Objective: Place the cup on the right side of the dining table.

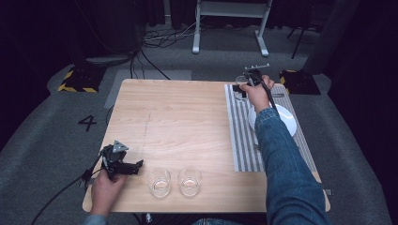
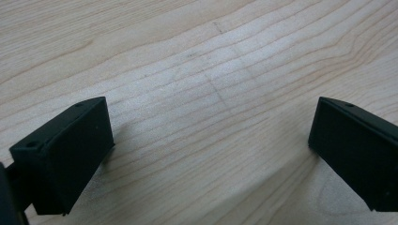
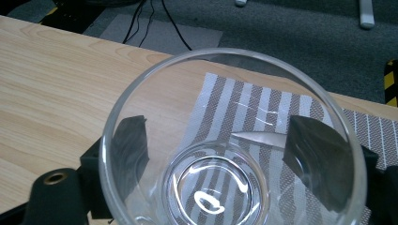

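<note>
In the high view, the only writing to be read was a dark numeral "4" (image 1: 87,123) marked on the grey floor left of the wooden table (image 1: 187,117). The left gripper (image 1: 136,167) lay low at the table's near left corner, held in the person's left hand (image 1: 105,190), its jaws pointing toward two empty glasses (image 1: 158,182) (image 1: 189,180) that stood side by side near the front edge. It touched neither. The right gripper (image 1: 244,88) reached to the far end of a striped placemat (image 1: 244,136), where a third glass (image 1: 241,87) sat between its jaws. A white plate (image 1: 286,119) lay on the mat just nearer the person.

In the left gripper view, the two black jaws stood wide apart over bare wood grain, with nothing between them and nothing touched.

In the right gripper view, the clear glass (image 3: 225,140) stood upright on the far corner of the striped mat (image 3: 263,108), seen from above through its rim. The jaws flanked it on both sides, close against its wall; whether they pressed it firmly I could not tell. No brand or label showed on the glass.
</note>
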`<state>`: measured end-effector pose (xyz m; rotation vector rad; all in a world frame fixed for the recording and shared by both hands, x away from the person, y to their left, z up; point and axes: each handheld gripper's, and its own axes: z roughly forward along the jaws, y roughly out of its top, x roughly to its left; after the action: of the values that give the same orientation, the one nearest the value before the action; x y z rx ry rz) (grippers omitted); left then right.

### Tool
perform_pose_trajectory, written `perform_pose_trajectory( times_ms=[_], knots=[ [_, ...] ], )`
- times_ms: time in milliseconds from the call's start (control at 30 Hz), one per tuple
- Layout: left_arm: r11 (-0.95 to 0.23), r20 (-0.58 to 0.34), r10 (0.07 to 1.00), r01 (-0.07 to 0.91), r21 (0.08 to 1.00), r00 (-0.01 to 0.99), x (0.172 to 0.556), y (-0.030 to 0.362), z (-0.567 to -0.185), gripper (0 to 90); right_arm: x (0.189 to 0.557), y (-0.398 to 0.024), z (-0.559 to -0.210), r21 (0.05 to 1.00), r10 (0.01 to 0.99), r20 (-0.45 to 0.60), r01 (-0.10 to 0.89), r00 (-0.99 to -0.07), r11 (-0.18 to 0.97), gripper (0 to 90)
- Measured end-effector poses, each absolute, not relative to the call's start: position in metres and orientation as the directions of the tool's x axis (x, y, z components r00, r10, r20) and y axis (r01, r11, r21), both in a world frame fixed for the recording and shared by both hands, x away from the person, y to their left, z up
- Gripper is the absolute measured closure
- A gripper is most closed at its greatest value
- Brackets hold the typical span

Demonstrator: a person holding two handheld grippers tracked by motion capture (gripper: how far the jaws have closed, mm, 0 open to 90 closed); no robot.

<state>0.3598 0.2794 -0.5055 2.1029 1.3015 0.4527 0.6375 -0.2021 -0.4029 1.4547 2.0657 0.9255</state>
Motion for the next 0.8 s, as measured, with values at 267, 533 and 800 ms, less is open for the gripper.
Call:
perform_pose_trajectory(
  times_ms=[267, 533, 800],
  knots=[
    [-0.325, -0.031, 0.889, 0.678, 0.660, 0.457, 0.360, 0.279, -0.505, 0.4, 0.642, -0.200, -0.424, 0.724, 0.958, 0.007, 0.662, -0.286, 0.193, 19.8],
    [-0.325, -0.031, 0.889, 0.678, 0.660, 0.456, 0.360, 0.279, -0.506, 0.4, 0.647, -0.196, -0.436, 0.719, 0.967, 0.009, 0.673, -0.253, 0.170, 19.8],
    [-0.325, -0.031, 0.889, 0.678, 0.660, 0.457, 0.360, 0.279, -0.505, 0.4, 0.650, -0.196, -0.449, 0.701, 0.971, 0.014, 0.695, -0.238, 0.161, 19.7]
  ],
)
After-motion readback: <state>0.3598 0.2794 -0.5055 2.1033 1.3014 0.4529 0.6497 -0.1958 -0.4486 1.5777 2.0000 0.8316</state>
